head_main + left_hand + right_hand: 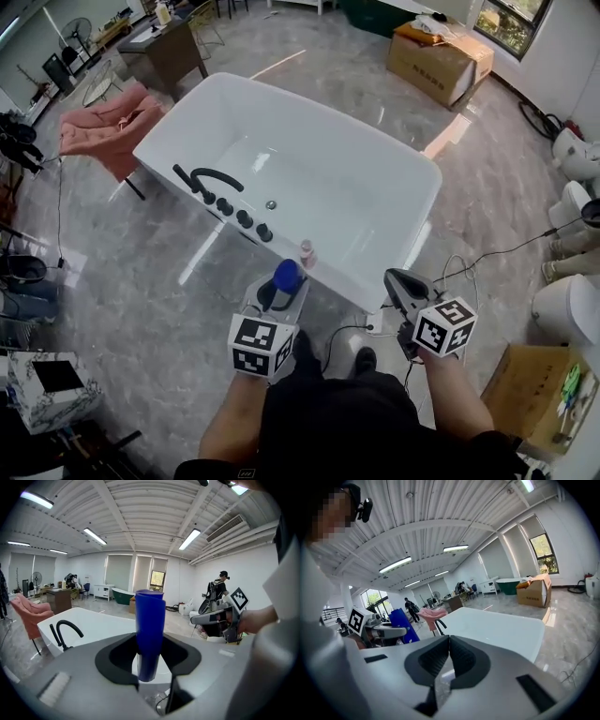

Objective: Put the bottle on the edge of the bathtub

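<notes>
My left tool [150,660] clamped the tall blue plastic bottle [150,625] upright; my right tool [449,644] was closed and empty. The white bathtub [366,202] filled mid-frame, with a black faucet [211,181] on its near rim.

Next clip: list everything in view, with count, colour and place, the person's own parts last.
bathtub: one, white, mid-floor
faucet: one, black, on the tub's near rim
small bottle: one, pinkish, on the near rim
blue bottle: one, upright in the left gripper
armchair: one, pink, left of the tub
cardboard boxes: two, brown, far right and near right
left gripper: one, grey, closed on the blue bottle
right gripper: one, grey, jaws together, empty
</notes>
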The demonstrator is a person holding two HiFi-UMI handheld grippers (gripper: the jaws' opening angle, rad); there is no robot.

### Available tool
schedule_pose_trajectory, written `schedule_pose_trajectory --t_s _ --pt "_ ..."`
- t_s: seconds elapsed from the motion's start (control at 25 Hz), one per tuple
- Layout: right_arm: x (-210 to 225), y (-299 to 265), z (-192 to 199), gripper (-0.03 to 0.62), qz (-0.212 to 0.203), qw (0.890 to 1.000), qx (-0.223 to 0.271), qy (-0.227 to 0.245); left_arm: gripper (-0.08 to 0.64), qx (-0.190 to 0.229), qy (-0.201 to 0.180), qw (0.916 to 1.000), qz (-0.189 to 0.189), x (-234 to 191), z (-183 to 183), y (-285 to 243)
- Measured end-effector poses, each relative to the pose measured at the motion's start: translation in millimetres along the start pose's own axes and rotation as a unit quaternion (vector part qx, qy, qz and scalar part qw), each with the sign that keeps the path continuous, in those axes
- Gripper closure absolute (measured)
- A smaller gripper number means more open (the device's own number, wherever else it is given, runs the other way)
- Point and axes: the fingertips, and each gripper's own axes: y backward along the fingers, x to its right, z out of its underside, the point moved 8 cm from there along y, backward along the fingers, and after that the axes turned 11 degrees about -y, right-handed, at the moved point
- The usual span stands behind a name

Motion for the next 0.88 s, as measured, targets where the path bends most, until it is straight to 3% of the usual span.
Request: schedule_pose_trajectory --t_s 0.4,0.64,0.88 --pt "21.4 -0.8 14.2 0.58 0.073 0.995 0.03 -0.056 0.403 -0.023 -0.027 0.9955 0.088 -5.2 2.0 -56.9" --pt "48.7 3.1 28.2 0.58 0.078 0.994 0.015 -0.074 0.403 -0.047 -0.053 0.9906 0.117 20.8 19.4 -105.6" --pt "70.8 -2.3 44.2 0.58 0.084 0.993 -0.004 -0.087 0.403 -0.066 -0.053 0.9883 0.127 33.0 46.0 -135.8"
